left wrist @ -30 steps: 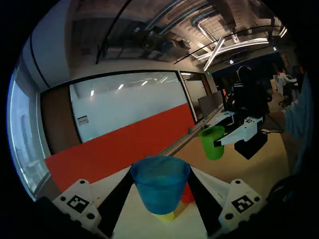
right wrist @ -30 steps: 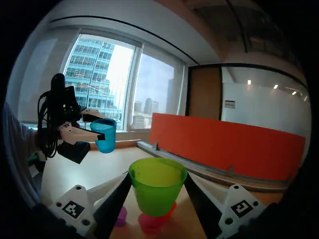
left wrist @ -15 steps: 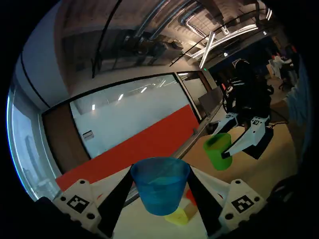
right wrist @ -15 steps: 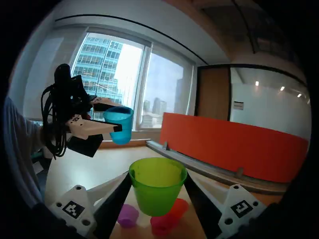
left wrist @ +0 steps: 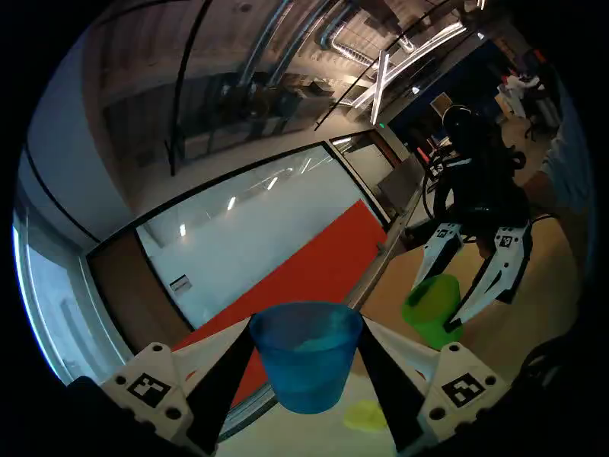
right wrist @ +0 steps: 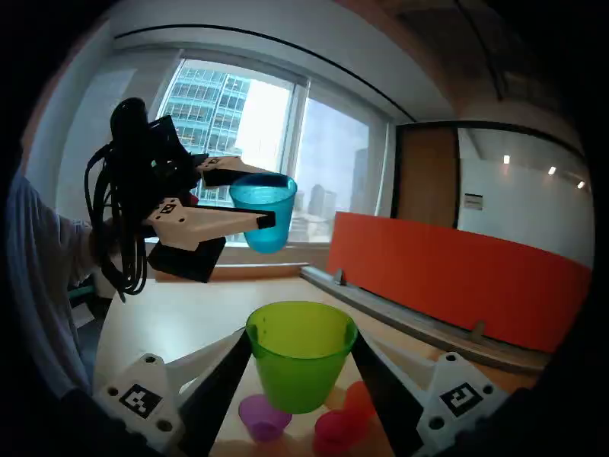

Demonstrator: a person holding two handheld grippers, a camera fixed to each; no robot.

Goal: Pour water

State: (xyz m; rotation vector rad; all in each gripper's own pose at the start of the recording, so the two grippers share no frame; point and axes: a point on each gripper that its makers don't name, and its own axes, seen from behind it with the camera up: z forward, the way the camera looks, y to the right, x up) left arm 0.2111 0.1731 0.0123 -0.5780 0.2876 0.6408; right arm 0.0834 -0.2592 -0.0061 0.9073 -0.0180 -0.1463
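1. The left gripper (right wrist: 263, 199) clamps both fingers on the blue cup (right wrist: 265, 225), which holds water and is held high, apart from the green one.
2. The right gripper (right wrist: 302, 339) grips the empty green cup (right wrist: 301, 365) above the table (right wrist: 175, 312).
3. I judge that tipping before the blue rim is over the green mouth would splash the table and the small cups (right wrist: 263, 417) beneath.
4. Both cups are smooth, translucent, tapered plastic, and such slick walls could slip when tilted.
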